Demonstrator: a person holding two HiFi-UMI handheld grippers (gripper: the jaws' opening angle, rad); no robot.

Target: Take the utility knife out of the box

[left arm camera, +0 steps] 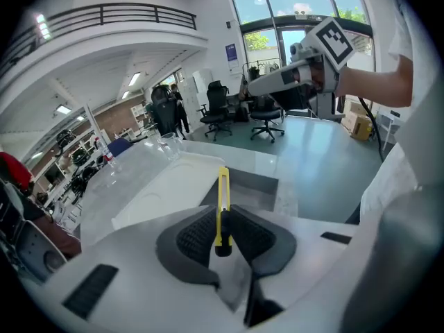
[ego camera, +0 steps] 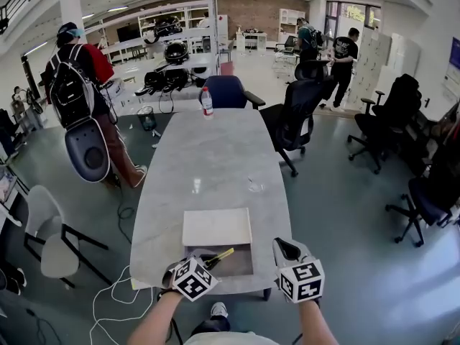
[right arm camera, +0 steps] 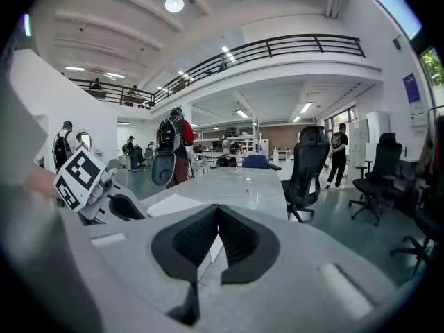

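A yellow utility knife with a black butt end stands between the pads of my left gripper, which is shut on it. In the head view the knife slants up to the right over the open grey box at the table's near edge. The left gripper sits at the box's left side. The box's white lid lies just beyond the box. My right gripper hovers by the box's right edge. In the right gripper view its pads meet at the tips with nothing between them.
A long grey table carries a water bottle at its far end and a clear cup mid-right. Office chairs stand to the right, a white chair to the left. A person with a backpack stands far left.
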